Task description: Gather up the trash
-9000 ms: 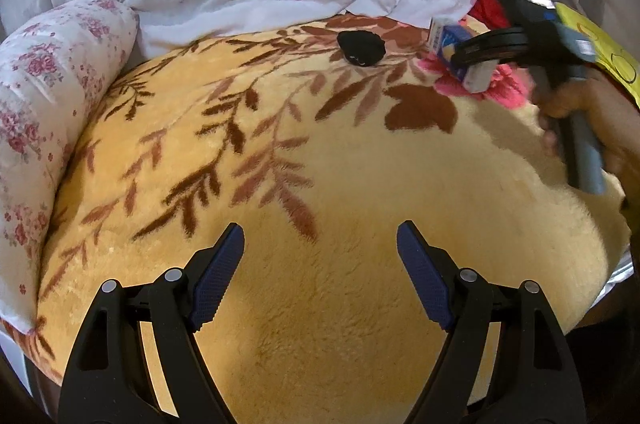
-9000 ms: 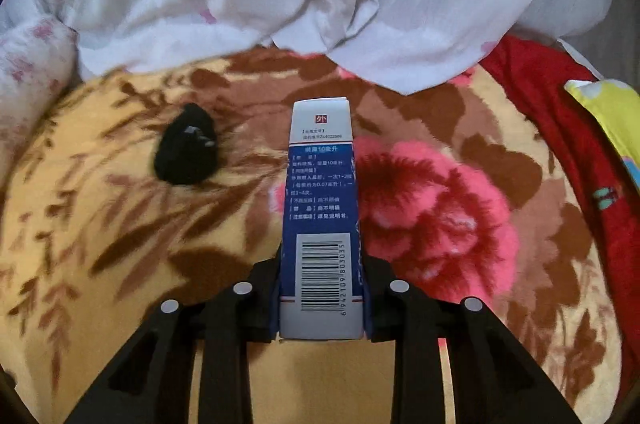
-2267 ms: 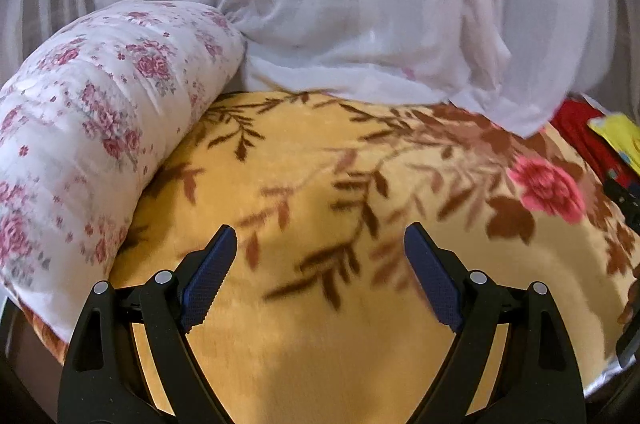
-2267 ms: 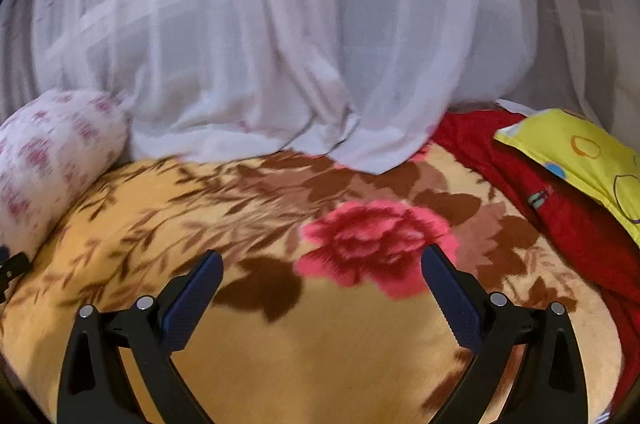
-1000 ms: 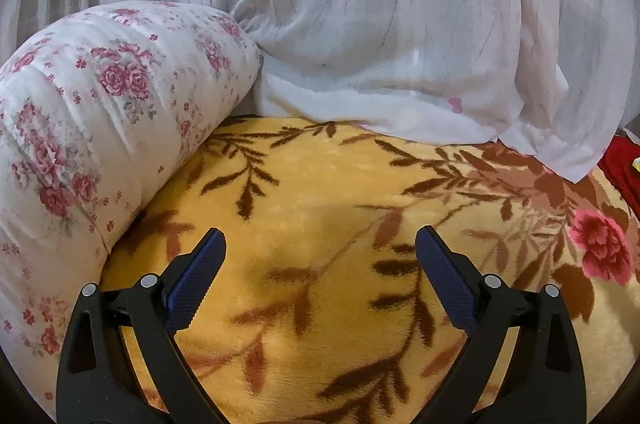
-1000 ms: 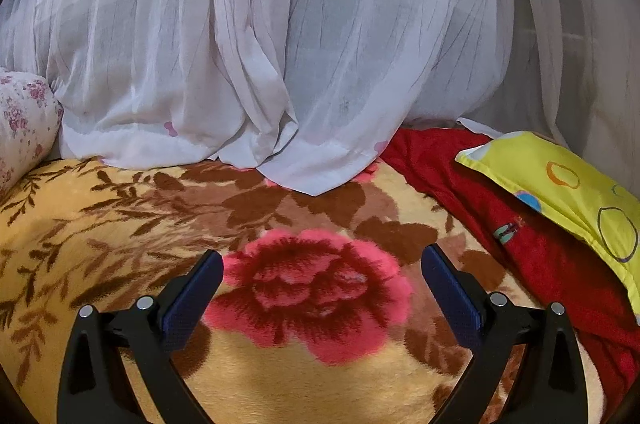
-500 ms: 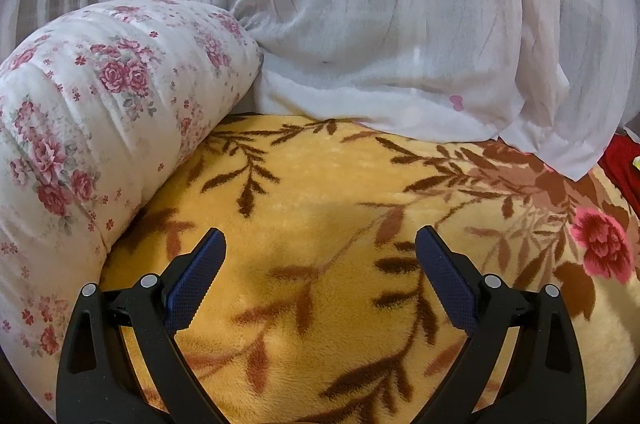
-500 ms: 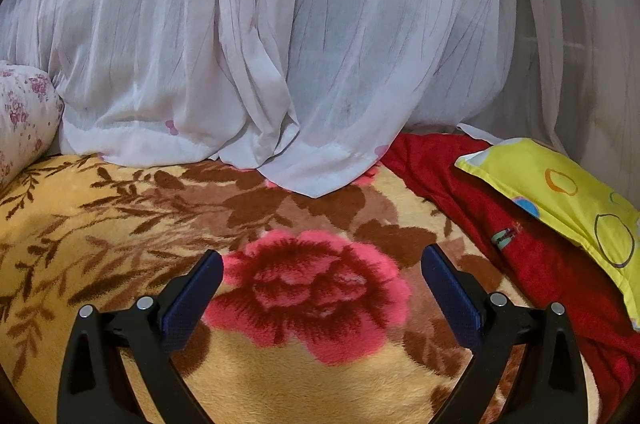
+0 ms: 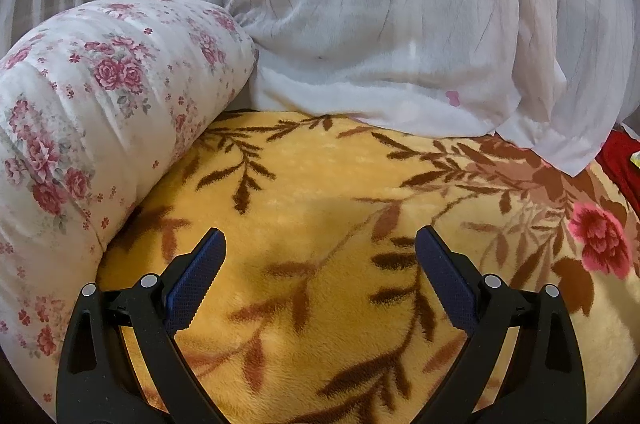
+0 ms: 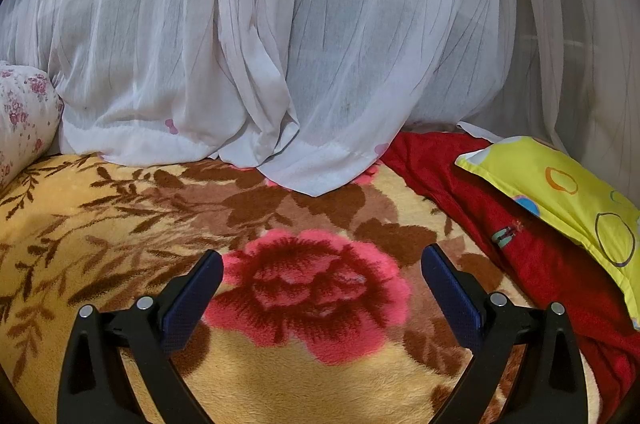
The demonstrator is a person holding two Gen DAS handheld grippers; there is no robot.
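Tongs on both sides, left tongs [image 9: 320,244] and right tongs [image 10: 322,264], just hang wide apart, holding nothing, over the fuzzy yellow floral blanket [image 9: 320,176].

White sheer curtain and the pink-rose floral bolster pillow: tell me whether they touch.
Touching. In the left wrist view the white sheer curtain bunches against the rounded end of the floral bolster pillow, with no gap visible between them where they meet.

The place is a bedroom in a home. A plush yellow blanket with brown leaves and pink roses [image 9: 320,184] covers a bed, a white rose-printed bolster pillow [image 9: 100,112] lies along its edge, sheer white netting [image 10: 280,44] hangs behind, and a yellow circle-patterned pillow [image 10: 560,192] rests on a red quilt [image 10: 520,256].
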